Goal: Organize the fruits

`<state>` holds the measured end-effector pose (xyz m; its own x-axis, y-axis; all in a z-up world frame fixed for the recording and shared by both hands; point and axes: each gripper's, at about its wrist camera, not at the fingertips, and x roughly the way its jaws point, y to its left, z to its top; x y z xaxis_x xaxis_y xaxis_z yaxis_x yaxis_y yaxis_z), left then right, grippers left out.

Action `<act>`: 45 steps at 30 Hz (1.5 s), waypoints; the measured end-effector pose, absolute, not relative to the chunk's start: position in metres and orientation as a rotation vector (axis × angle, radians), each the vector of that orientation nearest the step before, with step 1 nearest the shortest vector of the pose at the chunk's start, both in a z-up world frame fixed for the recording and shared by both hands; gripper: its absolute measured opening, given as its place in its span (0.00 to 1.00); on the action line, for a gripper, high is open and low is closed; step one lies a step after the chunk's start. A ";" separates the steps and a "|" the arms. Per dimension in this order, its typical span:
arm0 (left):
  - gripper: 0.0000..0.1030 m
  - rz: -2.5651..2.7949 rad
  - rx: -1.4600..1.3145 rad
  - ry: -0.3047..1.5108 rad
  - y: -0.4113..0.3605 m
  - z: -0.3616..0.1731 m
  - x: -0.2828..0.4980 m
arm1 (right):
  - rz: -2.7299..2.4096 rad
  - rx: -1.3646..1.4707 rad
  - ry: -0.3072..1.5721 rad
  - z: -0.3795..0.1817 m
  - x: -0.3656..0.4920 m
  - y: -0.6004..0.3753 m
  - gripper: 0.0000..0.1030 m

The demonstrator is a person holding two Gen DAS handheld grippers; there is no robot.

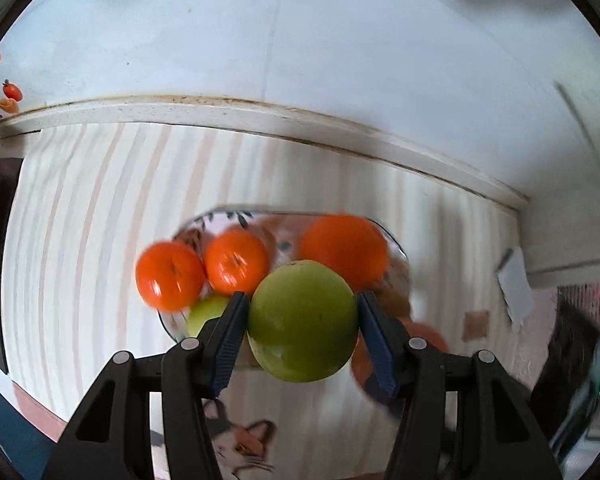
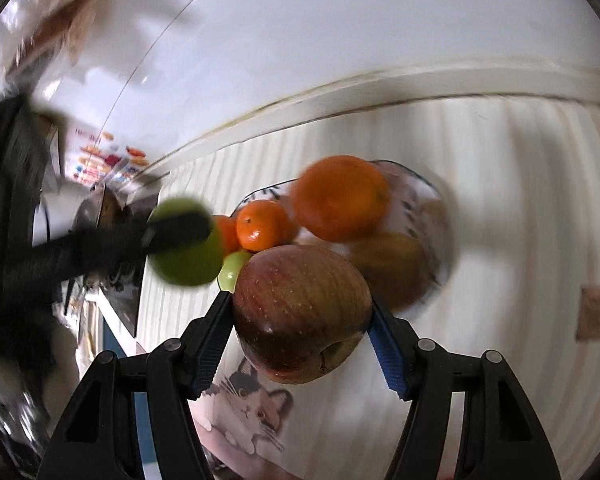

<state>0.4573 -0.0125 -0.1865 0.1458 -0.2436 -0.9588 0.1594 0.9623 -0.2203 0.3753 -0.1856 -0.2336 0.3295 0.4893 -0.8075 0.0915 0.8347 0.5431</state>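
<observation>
1. My left gripper has a green apple clamped between its blue pads; the jaws stand partly apart, as wide as the fruit, and both pads press on its sides.
2. That apple hangs above the glass plate, clear of the fruit under it.
3. On the plate, in the left wrist view, I see two small tangerines side by side at the left edge, a large orange behind the held apple, and a second, paler green apple low beside the left pad.
4. My right gripper has a red apple squeezed between its pads, stem hollow turned toward the camera (the jaws sit wide around it and touch it on both flanks).
5. The red apple is lifted over the near edge of the same plate, above the striped tablecloth.
6. From the right wrist view I see the other gripper at the left, blurred, with its green apple in its grasp, beside the plate.
7. Behind the red apple lie the big orange, a tangerine, a brownish fruit I cannot name, and a sliver of pale green apple.
8. A cat picture is printed on the cloth below the held fruit.
</observation>
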 end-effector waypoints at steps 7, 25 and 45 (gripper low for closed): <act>0.52 -0.265 -0.051 1.550 -0.025 -0.231 0.502 | 0.273 0.493 1.269 -0.252 0.398 -0.160 0.67; 0.56 -0.255 -0.043 1.661 -0.043 -0.269 0.497 | 0.191 0.414 1.238 -0.253 0.388 -0.157 0.68; 0.80 -0.175 0.034 1.364 -0.014 -0.188 0.423 | 0.051 0.289 1.184 -0.193 0.340 -0.190 0.95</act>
<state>0.4226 -0.0137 -0.1885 0.1943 -0.1047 -0.9753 0.1447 0.9865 -0.0771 0.3401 -0.1898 -0.1932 0.3802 0.1901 -0.9051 0.1121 0.9620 0.2491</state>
